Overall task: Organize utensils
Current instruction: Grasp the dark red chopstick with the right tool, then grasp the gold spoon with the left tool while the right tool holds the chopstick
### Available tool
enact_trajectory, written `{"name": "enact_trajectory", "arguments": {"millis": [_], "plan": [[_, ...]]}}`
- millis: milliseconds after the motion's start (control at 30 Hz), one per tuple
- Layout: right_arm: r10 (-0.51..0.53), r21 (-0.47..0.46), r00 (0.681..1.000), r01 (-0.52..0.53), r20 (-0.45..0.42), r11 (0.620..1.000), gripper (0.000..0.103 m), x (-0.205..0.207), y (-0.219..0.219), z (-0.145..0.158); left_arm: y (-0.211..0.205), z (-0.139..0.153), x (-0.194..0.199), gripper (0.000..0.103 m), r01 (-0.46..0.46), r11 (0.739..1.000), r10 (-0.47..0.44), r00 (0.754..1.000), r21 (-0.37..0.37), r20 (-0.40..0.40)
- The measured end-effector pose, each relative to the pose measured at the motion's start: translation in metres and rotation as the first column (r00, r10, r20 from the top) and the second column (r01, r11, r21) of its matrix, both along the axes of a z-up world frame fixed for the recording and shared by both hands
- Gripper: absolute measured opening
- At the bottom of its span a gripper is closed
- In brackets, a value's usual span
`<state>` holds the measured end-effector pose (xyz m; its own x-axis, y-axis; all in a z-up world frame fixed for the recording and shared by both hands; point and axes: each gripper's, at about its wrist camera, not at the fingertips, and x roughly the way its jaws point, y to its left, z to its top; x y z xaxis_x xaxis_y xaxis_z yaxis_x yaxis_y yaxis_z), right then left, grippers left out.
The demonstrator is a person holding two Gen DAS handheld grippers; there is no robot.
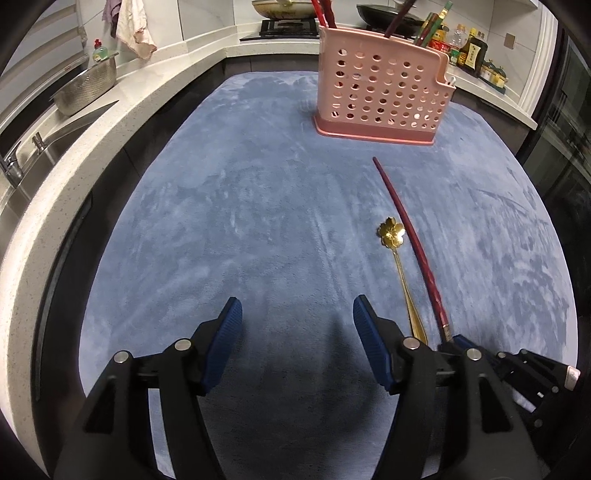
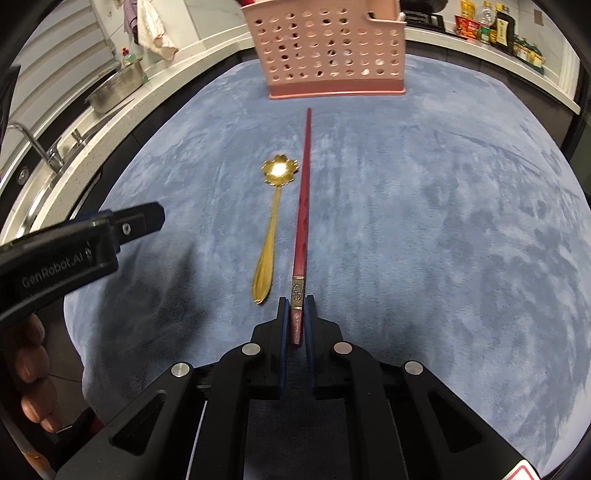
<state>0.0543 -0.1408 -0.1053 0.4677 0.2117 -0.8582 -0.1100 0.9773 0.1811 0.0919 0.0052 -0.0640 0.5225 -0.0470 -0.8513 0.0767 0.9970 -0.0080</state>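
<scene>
A dark red chopstick lies on the blue mat, its thin tip towards the pink perforated utensil holder. My right gripper is shut on the chopstick's thick end with the metal band. Just left of the chopstick a gold spoon with a flower-shaped bowl rests on the mat. In the left wrist view my left gripper hangs open over bare mat, with nothing between its fingers; the gold spoon and red chopstick lie to its right. The pink holder holds several red chopsticks.
A white counter curves round the mat, with a metal colander and sink tap on the left. Pans and a stove sit behind the holder, sauce bottles at the right. A hand holds the left gripper's body.
</scene>
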Motion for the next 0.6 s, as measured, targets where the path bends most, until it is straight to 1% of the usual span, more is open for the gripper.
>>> {"name": "enact_trajectory", "arguments": {"millis": [167, 267, 433, 600], "plan": [[-0.054, 0.014, 0.998, 0.054, 0.019, 0.998, 0.008, -0.002, -0.018, 0.007, -0.008, -0.003, 0.0, 0.061, 0.02, 1.0, -0.021, 1.0, -0.005, -0.013], [-0.082, 0.02, 0.996, 0.082, 0.026, 0.996, 0.008, -0.004, -0.028, 0.011, -0.016, -0.005, -0.001, 0.071, 0.037, 0.999, -0.037, 0.999, -0.016, -0.019], [-0.124, 0.033, 0.992, 0.123, 0.027, 0.992, 0.008, -0.006, -0.042, 0.013, -0.031, -0.009, -0.003, 0.072, 0.081, 0.996, -0.082, 0.996, -0.027, -0.03], [-0.144, 0.042, 0.989, 0.143, 0.025, 0.989, 0.008, -0.008, -0.052, 0.013, -0.044, -0.019, -0.004, 0.072, 0.106, 0.993, -0.11, 0.992, -0.053, -0.069]]}}
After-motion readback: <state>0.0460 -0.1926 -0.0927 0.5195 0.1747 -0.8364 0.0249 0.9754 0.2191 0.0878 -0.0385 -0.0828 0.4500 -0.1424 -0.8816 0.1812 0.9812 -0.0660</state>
